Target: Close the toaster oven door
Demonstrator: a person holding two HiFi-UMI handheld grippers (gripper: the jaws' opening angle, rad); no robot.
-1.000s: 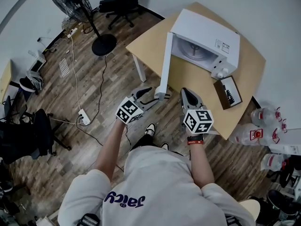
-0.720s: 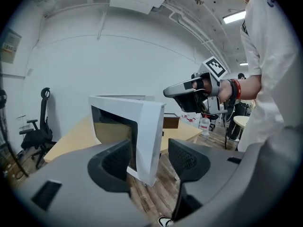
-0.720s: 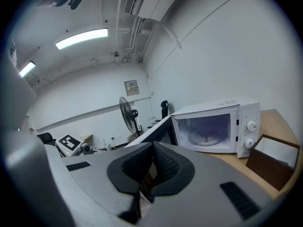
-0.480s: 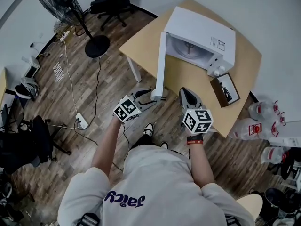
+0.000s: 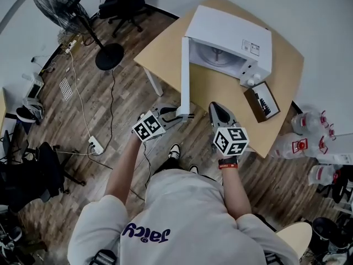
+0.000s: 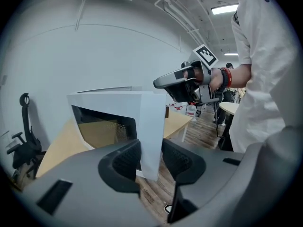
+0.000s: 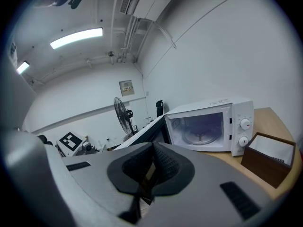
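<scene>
The white toaster oven (image 5: 231, 32) stands on a light wooden table (image 5: 220, 93) with its door (image 5: 185, 76) swung wide out toward me. My left gripper (image 5: 177, 115) is at the door's free end. In the left gripper view the door's edge (image 6: 147, 122) stands between the jaws of the left gripper (image 6: 150, 157), which are closing, both pads against it. My right gripper (image 5: 219, 110) hovers just right of the door's end, shut with nothing in it. In the right gripper view its pads (image 7: 152, 162) meet in front of the open oven (image 7: 208, 124).
A brown box (image 5: 262, 102) sits on the table right of the oven. A standing fan (image 5: 66, 7) and an office chair (image 5: 121, 1) are at the back left. Cables and a power strip (image 5: 95, 145) lie on the floor at left, water bottles (image 5: 309, 126) at right.
The left gripper's jaws have narrowed onto the door's free edge. Both hands stay at about the same place; the head view has shifted a little.
</scene>
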